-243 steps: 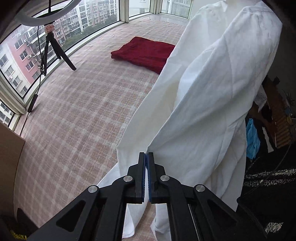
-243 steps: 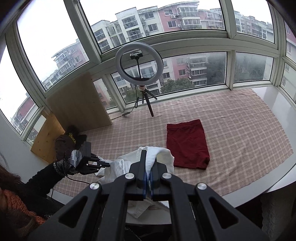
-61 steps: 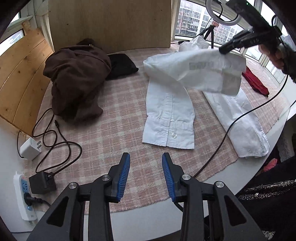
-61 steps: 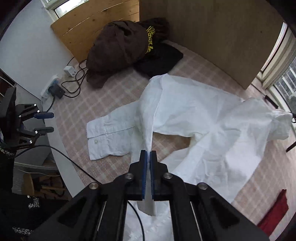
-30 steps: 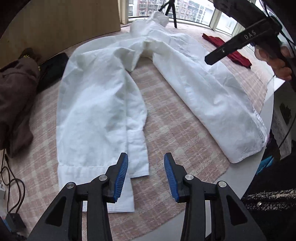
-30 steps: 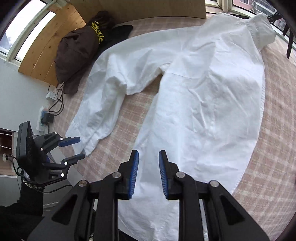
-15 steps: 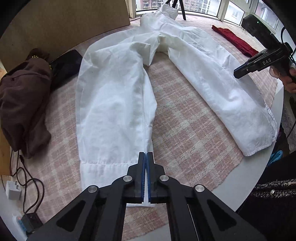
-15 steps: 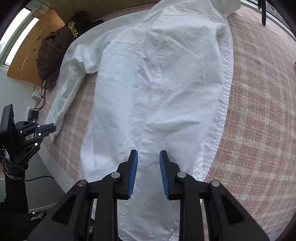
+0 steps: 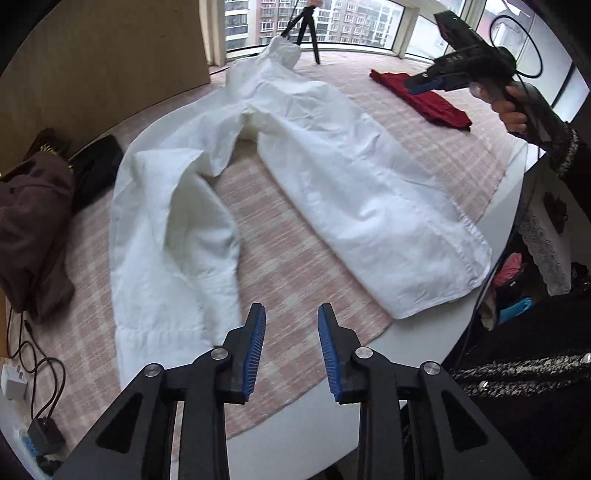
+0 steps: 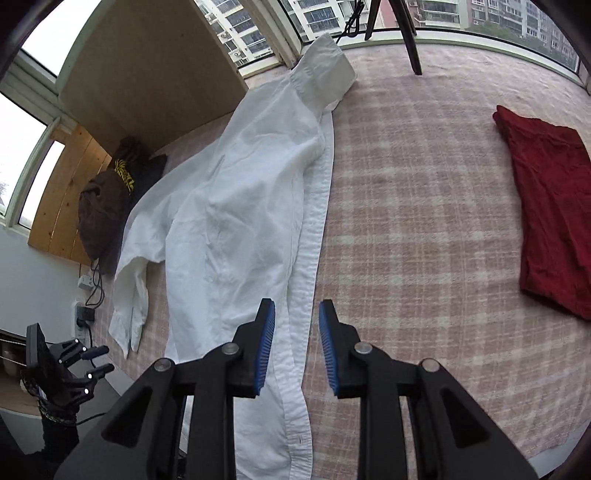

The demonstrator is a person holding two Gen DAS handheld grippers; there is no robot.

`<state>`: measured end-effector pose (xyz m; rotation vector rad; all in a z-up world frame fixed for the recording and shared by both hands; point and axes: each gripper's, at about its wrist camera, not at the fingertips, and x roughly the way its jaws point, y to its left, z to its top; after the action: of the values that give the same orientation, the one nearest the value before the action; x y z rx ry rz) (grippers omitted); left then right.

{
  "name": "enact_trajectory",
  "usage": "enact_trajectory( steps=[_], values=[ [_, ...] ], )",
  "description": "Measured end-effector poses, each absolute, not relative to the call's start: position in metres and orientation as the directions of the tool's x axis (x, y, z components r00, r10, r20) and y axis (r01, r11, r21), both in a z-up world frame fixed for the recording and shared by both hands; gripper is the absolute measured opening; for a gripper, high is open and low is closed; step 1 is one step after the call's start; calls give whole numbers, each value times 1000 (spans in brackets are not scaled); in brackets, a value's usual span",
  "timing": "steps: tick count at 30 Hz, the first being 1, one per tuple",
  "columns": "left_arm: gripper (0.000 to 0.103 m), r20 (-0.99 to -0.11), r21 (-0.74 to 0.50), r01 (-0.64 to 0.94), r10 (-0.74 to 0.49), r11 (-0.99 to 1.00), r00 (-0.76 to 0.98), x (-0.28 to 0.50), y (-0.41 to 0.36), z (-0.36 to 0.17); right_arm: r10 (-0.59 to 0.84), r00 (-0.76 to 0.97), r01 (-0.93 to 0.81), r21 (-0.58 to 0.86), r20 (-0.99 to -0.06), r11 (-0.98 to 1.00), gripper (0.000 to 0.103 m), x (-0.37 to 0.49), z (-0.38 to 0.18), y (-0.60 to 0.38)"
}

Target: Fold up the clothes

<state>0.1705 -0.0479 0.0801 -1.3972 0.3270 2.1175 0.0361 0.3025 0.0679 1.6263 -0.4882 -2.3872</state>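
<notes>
A white long-sleeved shirt (image 9: 332, 177) lies spread on the checked pink cloth, collar towards the windows, one sleeve (image 9: 173, 243) stretched to the near left. My left gripper (image 9: 291, 347) is open above the cloth just right of the sleeve cuff, holding nothing. In the right wrist view the same shirt (image 10: 236, 221) runs from collar at the top to hem at the bottom. My right gripper (image 10: 295, 345) is open over the shirt's buttoned edge near the hem, holding nothing. The right gripper (image 9: 424, 83) also appears at the upper right of the left wrist view, held in a hand.
A folded red garment (image 10: 554, 206) lies to the right on the cloth (image 10: 424, 221). A brown garment (image 9: 29, 221) and a black one (image 9: 96, 166) sit at the left. Cables and a plug strip (image 9: 22, 387) lie by the left edge. A tripod (image 9: 306, 26) stands by the windows.
My left gripper, shut by the sleeve cuff half a second ago, has opened and shifted right. My right gripper stayed open and moved right, over the shirt's buttoned edge.
</notes>
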Motion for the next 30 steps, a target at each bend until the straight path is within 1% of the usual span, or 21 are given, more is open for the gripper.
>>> enact_trajectory(
  steps=[3, 5, 6, 9, 12, 14, 19, 20, 21, 22, 23, 24, 25, 28, 30],
  values=[
    [29, -865, -182, -613, 421, -769, -272, 178, -9, 91, -355, -419, 22, 382, -836, -924, 25, 3, 79, 316],
    [30, -850, -227, -616, 462, -754, -254, 185, 20, 95, -358, -426, 44, 376, -831, -926, 33, -25, 79, 323],
    [33, -847, -235, -611, 467, -756, -252, 187, 37, 93, -354, -430, 45, 371, -831, -927, 41, -40, 78, 329],
    [41, -854, -251, -572, 457, -781, -249, 190, 88, 83, -378, -433, 72, 387, -818, -919, 42, -88, 65, 338],
    [46, -866, -257, -516, 431, -817, -251, 189, 133, 73, -423, -401, 112, 416, -812, -903, 44, -135, 47, 336],
    [48, -876, -257, -480, 412, -839, -252, 185, 154, 62, -433, -366, 153, 406, -824, -901, 44, -158, 32, 325],
    [48, -911, -235, -387, 341, -892, -233, 175, 182, 31, -454, -248, 275, 388, -856, -880, 44, -190, 1, 289],
    [46, -920, -219, -371, 318, -902, -229, 174, 182, 25, -458, -232, 301, 384, -858, -873, 44, -192, -2, 283],
    [36, -920, -226, -351, 317, -909, -230, 173, 179, 22, -454, -231, 329, 370, -860, -869, 44, -193, -2, 278],
    [27, -917, -239, -329, 324, -913, -233, 172, 174, 20, -451, -231, 357, 356, -862, -864, 41, -193, -3, 272],
    [6, -914, -252, -308, 330, -917, -235, 171, 169, 18, -448, -232, 384, 342, -863, -858, 34, -194, -3, 268],
    [0, -910, -268, -289, 340, -919, -239, 170, 163, 20, -450, -237, 408, 332, -861, -851, 11, -193, 0, 265],
    [0, -905, -284, -271, 351, -920, -243, 170, 156, 23, -451, -241, 428, 323, -859, -844, 3, -193, 2, 263],
    [0, -888, -332, -217, 382, -918, -256, 170, 137, 33, -461, -264, 458, 311, -847, -833, 3, -192, 19, 265],
    [0, -881, -337, -199, 382, -920, -277, 171, 133, 44, -461, -294, 475, 291, -837, -831, 2, -195, 36, 267]
  ],
)
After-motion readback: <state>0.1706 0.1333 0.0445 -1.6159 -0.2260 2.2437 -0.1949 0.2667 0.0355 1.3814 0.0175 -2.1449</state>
